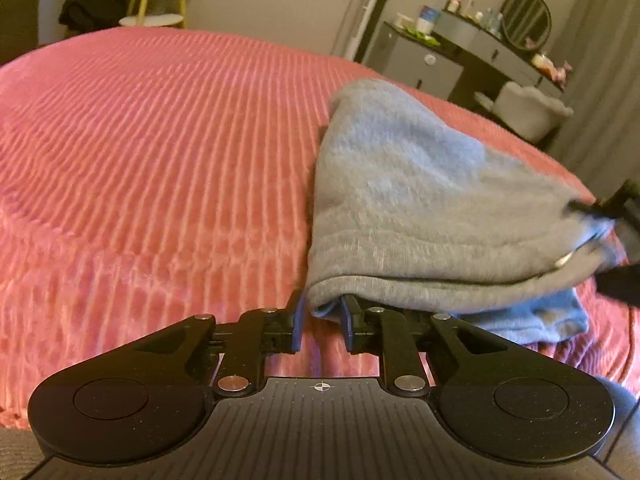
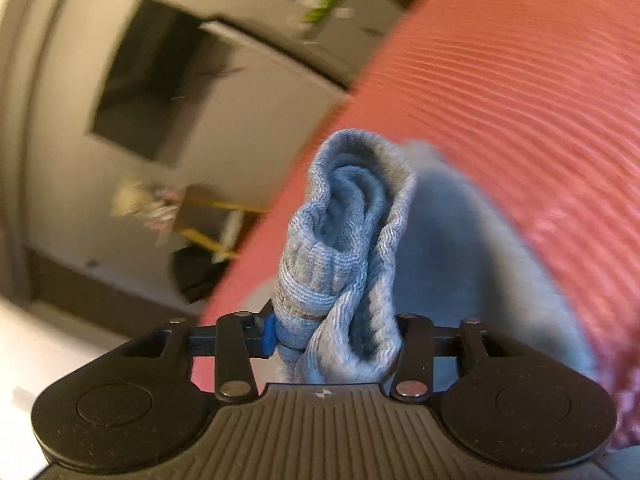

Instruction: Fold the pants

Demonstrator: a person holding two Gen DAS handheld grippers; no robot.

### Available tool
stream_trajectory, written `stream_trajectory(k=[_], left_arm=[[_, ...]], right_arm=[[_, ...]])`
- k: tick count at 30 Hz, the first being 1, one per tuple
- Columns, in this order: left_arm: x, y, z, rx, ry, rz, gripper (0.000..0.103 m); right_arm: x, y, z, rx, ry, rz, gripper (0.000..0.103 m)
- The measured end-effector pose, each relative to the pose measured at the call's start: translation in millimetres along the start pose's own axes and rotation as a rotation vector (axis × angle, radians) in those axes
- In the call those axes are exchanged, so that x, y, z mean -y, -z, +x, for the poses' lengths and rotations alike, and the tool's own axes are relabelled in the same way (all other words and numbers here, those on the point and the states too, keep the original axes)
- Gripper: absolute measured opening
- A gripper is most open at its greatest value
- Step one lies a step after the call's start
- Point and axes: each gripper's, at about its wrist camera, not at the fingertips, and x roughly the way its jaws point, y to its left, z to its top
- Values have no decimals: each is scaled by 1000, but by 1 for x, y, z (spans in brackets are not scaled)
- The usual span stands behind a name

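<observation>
Grey-blue pants (image 1: 420,208) lie folded over on the pink ribbed bedspread (image 1: 160,152). My left gripper (image 1: 323,322) is shut on the near left corner of the pants, the cloth pinched between its fingers. My right gripper (image 2: 332,338) is shut on a bunched waistband part of the pants (image 2: 344,248), which rises in front of the camera. In the left wrist view the right gripper (image 1: 612,216) shows at the far right edge, holding the pants' right end.
A grey dresser (image 1: 460,56) with bottles and a round mirror stands beyond the bed at right, with a grey chair (image 1: 532,112) beside it. A white stool (image 1: 152,20) and dark clothes (image 1: 92,4) are at back left. The bedspread also shows in the right wrist view (image 2: 520,100).
</observation>
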Motion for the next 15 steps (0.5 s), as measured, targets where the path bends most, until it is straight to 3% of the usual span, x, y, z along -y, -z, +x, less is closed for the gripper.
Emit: stream_trajectory(k=[2, 5, 7, 11, 13, 15], left_arm=[[0, -1, 2, -10, 4, 10, 26], [-1, -3, 6, -19, 12, 9, 30], [2, -3, 7, -26, 10, 16, 31], [8, 1, 8, -23, 19, 42, 38], [11, 2, 6, -13, 33, 51, 39], [14, 3, 5, -7, 42, 61, 40]], right_arm=[[26, 2, 10, -35, 48, 91, 63], [45, 7, 13, -49, -25, 182, 66], [49, 10, 10, -57, -66, 187, 71], [53, 13, 17, -94, -58, 142, 76], [48, 12, 20, -91, -69, 144, 76], [49, 15, 22, -76, -63, 126, 68]])
